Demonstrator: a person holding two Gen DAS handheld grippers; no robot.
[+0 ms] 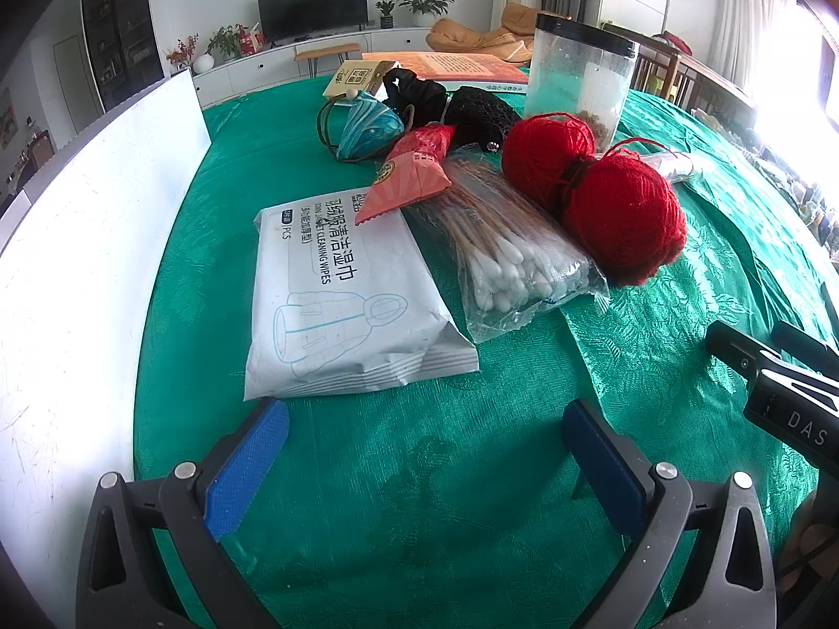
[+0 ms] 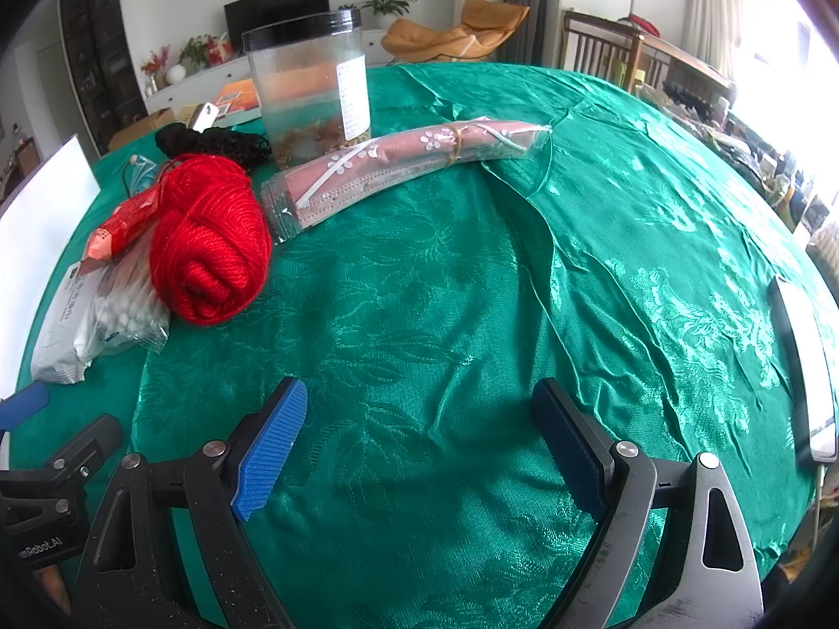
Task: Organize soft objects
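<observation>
Both grippers hover low over the desk (image 2: 472, 272), which wears a green cloth, and neither holds anything. The left gripper (image 1: 425, 451) has its jaws spread wide over bare cloth, with the wipes pack (image 1: 346, 304) just ahead at 11 o'clock. The right gripper (image 2: 419, 435) also has its jaws spread, over bare cloth, well short of the pile.

In the left view the soft things crowd together at 12 o'clock. The swab bag (image 1: 503, 246) lies against the pack's right edge. A red packet (image 1: 414, 173) rests across the tops of both. The red yarn (image 1: 603, 188) sits at 1 o'clock, touching the swab bag. Behind them lie a teal bundle (image 1: 367, 126) and a black net (image 1: 477, 112), with a jar (image 1: 579, 78) upright at the back. A white board (image 1: 99, 230) stands at 9 o'clock.

In the right view the yarn (image 2: 210, 246) is at 10 o'clock. A pink mask pack (image 2: 409, 167) lies at 12 o'clock, just in front of the jar (image 2: 312, 84) and beside the yarn. A phone (image 2: 805, 361) lies at 3 o'clock.
</observation>
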